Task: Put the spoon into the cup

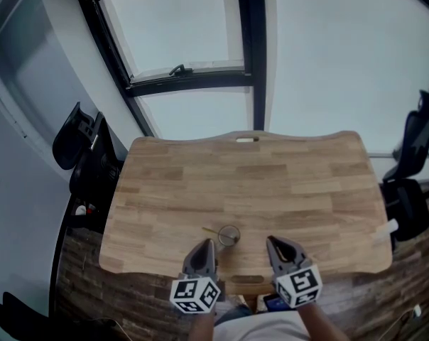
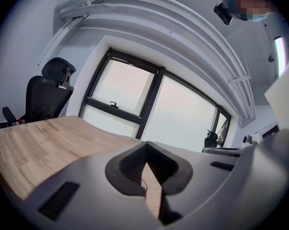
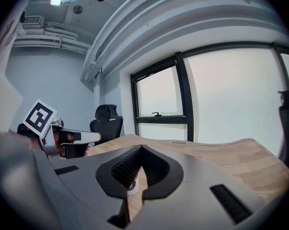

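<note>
Spoon (image 1: pixel 212 231) apparently already leaning inside cup (image 1: pixel 229 236) near table's (image 1: pixel 271 176) front edge. Left gripper (image 1: pixel 208 244) and right gripper (image 1: pixel 272 240) pressed together, empty, flanking cup. Seemingly nothing left.

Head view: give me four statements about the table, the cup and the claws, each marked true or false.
1. The cup stands on the wooden table near its front edge. True.
2. The left claw grips the spoon. False: its jaws are shut on nothing; the spoon is at the cup.
3. The right claw is wide open. False: its jaws are together.
4. A black office chair stands left of the table. True.
</note>
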